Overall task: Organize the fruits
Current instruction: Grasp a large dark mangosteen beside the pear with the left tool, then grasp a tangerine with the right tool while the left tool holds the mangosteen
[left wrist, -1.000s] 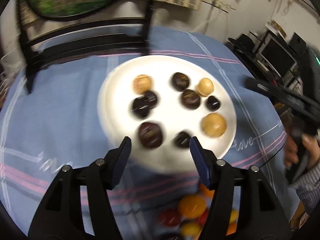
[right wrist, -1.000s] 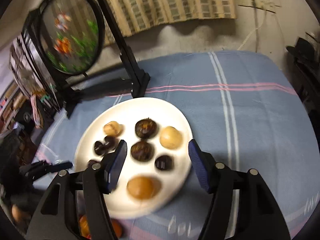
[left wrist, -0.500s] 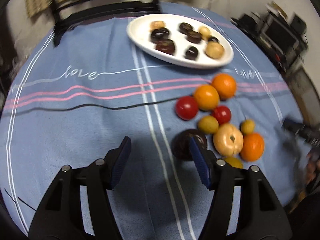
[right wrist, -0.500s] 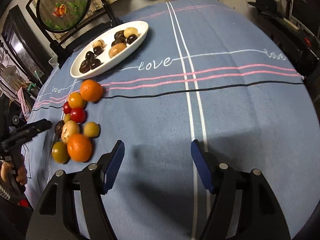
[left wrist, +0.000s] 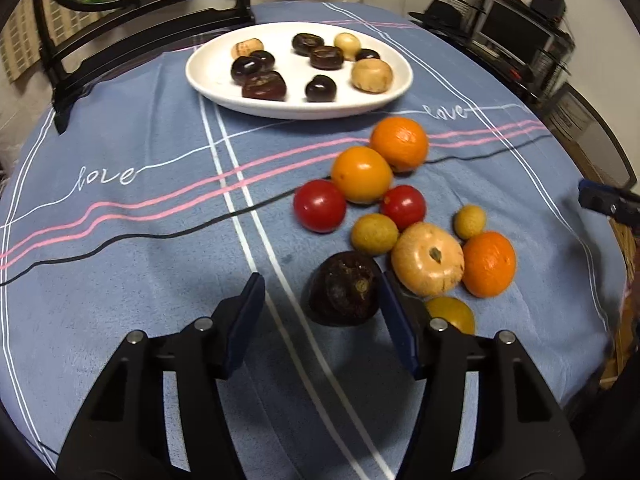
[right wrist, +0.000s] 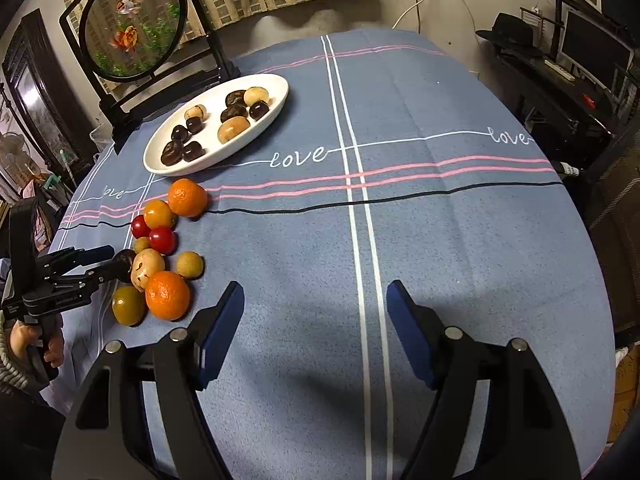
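Observation:
A cluster of loose fruits lies on the blue tablecloth: oranges point(left wrist: 398, 143), red tomatoes point(left wrist: 319, 205), small yellow-green fruits point(left wrist: 374, 234), a pale squash-shaped fruit point(left wrist: 427, 258) and a dark wrinkled fruit point(left wrist: 345, 288). My left gripper point(left wrist: 322, 300) is open, its jaws either side of the dark fruit, the right finger next to it. It also shows in the right wrist view point(right wrist: 105, 263) at the cluster. A white plate point(left wrist: 208, 80) at the back holds several dark and tan pieces. My right gripper point(right wrist: 314, 320) is open and empty over bare cloth.
A round fish picture on a black stand point(right wrist: 132, 28) stands behind the plate point(right wrist: 152, 156). Shelves with a monitor point(right wrist: 596, 56) stand beyond the table's right edge. The cloth point(right wrist: 440, 240) to the right of the fruits is bare.
Both grippers have pulled back from over the plate toward the table's near side. The left one has settled around the dark fruit in the cluster. Both stay open.

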A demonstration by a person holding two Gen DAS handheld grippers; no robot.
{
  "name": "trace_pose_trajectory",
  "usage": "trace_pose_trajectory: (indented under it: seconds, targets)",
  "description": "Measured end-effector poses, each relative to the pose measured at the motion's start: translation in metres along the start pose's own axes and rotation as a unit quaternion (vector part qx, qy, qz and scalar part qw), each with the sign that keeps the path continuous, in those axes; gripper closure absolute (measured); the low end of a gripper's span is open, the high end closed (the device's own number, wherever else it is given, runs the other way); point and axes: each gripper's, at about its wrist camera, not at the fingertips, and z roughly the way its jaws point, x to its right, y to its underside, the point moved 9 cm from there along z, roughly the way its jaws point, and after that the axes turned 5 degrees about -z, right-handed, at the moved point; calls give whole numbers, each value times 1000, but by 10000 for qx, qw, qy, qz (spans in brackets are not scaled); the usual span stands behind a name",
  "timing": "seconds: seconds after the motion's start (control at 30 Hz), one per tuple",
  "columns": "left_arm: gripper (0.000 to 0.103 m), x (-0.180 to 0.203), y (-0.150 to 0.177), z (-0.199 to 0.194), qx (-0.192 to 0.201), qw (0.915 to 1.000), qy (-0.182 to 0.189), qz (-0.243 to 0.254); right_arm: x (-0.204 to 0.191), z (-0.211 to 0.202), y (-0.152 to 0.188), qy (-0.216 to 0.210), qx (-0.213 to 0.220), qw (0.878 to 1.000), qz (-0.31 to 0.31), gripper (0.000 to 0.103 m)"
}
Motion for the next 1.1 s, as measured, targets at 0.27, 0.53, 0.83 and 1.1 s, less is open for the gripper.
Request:
trace_pose_trajectory:
  seconds: [0.27,0.53,0.83,1.1]
  targets:
    - [57,14,2,8,-105,9995,160,240,-3,0,-1,30,-44,10000,-83,29]
    - [60,12,5,14,-105,9996,-115,219,-12,3,-2,-124,-78,9997,-207,29]
    - [60,-2,8,-22,122,9992,-309,-218,-95,23,3,-986,-360,9817,-1590,29]
    - [61,-30,35,-61,253,9942,-592,-862,-141,55,7,-1286,-639,9671,-2101,32]
